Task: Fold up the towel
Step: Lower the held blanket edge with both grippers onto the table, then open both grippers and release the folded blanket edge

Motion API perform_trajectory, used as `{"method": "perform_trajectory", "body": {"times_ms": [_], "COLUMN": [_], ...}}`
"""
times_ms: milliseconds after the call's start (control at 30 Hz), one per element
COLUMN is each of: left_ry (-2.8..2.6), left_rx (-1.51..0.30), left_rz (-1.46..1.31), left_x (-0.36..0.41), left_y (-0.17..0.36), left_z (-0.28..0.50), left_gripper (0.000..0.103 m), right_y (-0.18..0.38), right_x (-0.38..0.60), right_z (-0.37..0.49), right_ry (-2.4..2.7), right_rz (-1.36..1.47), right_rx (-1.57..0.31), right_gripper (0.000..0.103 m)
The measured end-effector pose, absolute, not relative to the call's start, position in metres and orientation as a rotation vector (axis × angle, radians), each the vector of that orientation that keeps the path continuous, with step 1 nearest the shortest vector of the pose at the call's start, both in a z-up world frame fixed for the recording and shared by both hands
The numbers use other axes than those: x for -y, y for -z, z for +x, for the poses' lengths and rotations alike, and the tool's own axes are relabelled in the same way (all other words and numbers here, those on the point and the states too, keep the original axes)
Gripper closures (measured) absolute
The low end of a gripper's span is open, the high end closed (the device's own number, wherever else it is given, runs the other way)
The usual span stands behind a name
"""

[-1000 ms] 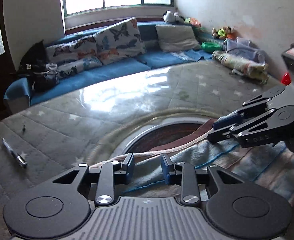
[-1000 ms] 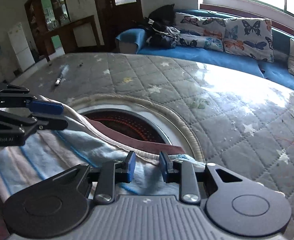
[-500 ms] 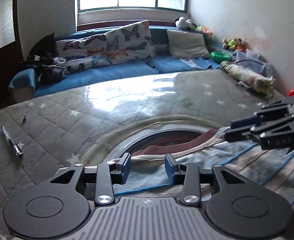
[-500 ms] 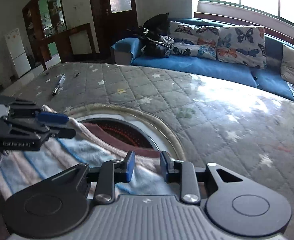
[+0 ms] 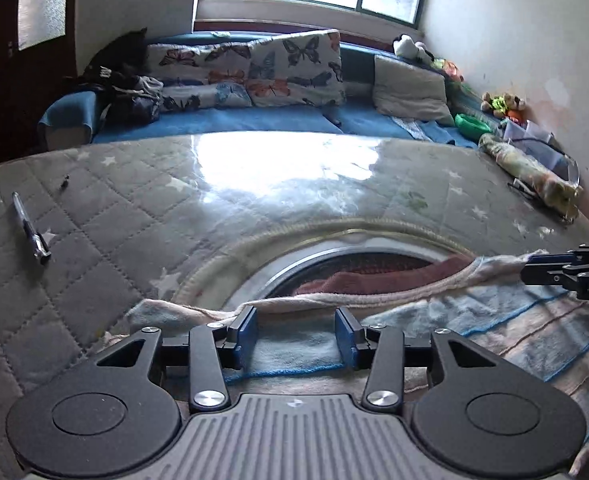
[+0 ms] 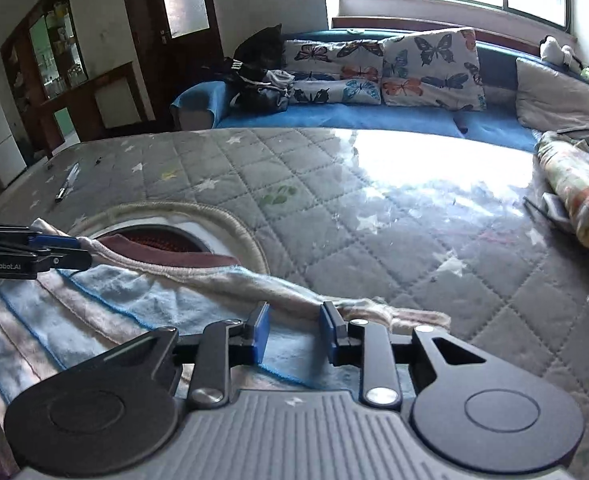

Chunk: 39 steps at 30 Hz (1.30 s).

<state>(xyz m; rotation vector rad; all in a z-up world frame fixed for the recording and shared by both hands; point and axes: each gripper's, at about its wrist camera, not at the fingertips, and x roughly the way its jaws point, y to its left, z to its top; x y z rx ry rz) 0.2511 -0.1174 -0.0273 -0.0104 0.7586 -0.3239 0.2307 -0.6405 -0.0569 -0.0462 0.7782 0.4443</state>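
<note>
Towel (image 5: 474, 320) sprawls low in both frames, left gripper (image 5: 296, 334) and right gripper (image 6: 294, 330) gaping over its far hem; each should pinch that hem, I'd judge.

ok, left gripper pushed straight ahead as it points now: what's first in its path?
Likely the towel's rolled far edge, right past the open left gripper. Beyond it lies the round opening in the quilted mat. Depth is unclear, so it may pass just over the edge.
</note>
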Motion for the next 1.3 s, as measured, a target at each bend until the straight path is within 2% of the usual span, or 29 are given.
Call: {"method": "perform_trajectory", "body": {"times_ms": [200,333,833,933,1300], "left_ry": [0.288,0.273,0.274,0.283,0.401], "left_rx": [-0.748,-0.745,-0.734,-0.716,-0.666], "left_rz": [-0.009,-0.021,-0.047,-0.065,-0.014], "left_x": [0.110,0.106,0.100,0.097,0.120], "left_y": [0.029,0.034,0.034,0.028,0.010], "left_z": [0.249,0.249,0.249,0.243,0.176], "left_gripper": [0.054,0.055,0.053,0.051,0.047], "right_y": [0.052,0.058,0.058,0.051,0.041], "right_x": [0.652,0.663,0.634,0.633,0.586], "right_z": [0.219,0.227,0.244,0.241,0.168], "right_ry": [-0.433,-0.381,-0.381,-0.386,-0.565], "right_rz": [-0.061,-0.020,-0.129,-0.121,-0.235], "right_rx": [-0.779,-0.771,-0.779,-0.765,-0.727], "right_gripper": [0.076,0.090,0.089,0.088,0.071]}}
